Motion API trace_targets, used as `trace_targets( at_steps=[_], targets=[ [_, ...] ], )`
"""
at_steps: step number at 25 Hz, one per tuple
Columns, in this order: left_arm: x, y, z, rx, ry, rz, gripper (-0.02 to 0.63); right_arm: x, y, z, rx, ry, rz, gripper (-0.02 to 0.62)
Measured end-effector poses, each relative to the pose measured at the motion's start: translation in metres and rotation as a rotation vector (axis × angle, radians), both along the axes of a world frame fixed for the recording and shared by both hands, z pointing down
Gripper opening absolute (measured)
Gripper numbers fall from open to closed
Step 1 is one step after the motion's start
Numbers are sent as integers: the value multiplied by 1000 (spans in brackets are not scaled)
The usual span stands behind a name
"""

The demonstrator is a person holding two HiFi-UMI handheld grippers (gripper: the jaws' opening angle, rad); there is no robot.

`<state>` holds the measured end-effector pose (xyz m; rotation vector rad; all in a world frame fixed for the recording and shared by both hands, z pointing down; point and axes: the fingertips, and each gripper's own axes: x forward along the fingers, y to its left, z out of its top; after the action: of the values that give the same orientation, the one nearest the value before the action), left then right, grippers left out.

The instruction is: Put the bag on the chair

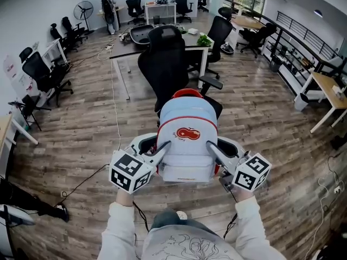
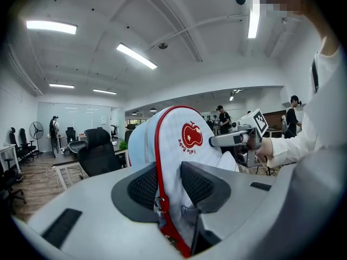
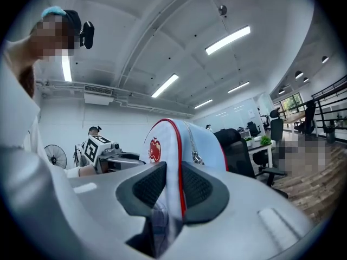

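A light blue backpack [image 1: 187, 140] with red trim and a red apple logo hangs in the air in front of me, held upright between both grippers. My left gripper [image 1: 161, 151] is shut on the bag's left edge [image 2: 168, 161], its pads [image 2: 143, 186] pinching the red-piped seam. My right gripper [image 1: 212, 150] is shut on the bag's right edge [image 3: 168, 161] near the zipper. The black office chair [image 1: 165, 64] stands just beyond the bag, backrest toward the desk; the bag hides most of its seat. The same chair appears in the left gripper view [image 2: 98, 153] and the right gripper view [image 3: 241, 150].
A white-framed desk [image 1: 157, 45] with a plant stands behind the chair. More black chairs [image 1: 46, 72] line the left wall and others [image 1: 255, 37] stand at the right. Cables [image 1: 114, 102] run over the wood floor. A person [image 1: 110, 10] stands far back.
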<state>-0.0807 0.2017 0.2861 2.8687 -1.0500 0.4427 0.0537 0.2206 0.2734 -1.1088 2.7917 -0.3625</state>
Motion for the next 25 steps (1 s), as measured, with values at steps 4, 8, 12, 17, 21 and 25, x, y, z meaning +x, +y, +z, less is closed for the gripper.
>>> trace_targets(
  at_steps=[4,8,12,17,21,25],
  targets=[
    [9,-25,8,-14,-8,6,132,8,-25,8,-15,-5,4,95],
    [15,-59,19,-28,-7,14,132,15,-57,17,-24,-2,14,95],
    [19,-99,25,-34,0,27,132,18,-97,22,-28,6,26,95],
    [20,-165,32,-39,4,45,132,18,-159,29,-34,14,48,95],
    [24,-227,29,-41,4,69,132,21,-218,26,-39,23,71,95],
    [23,-291,28,-38,12,92,132,20,-280,23,-30,28,93,95]
  ],
)
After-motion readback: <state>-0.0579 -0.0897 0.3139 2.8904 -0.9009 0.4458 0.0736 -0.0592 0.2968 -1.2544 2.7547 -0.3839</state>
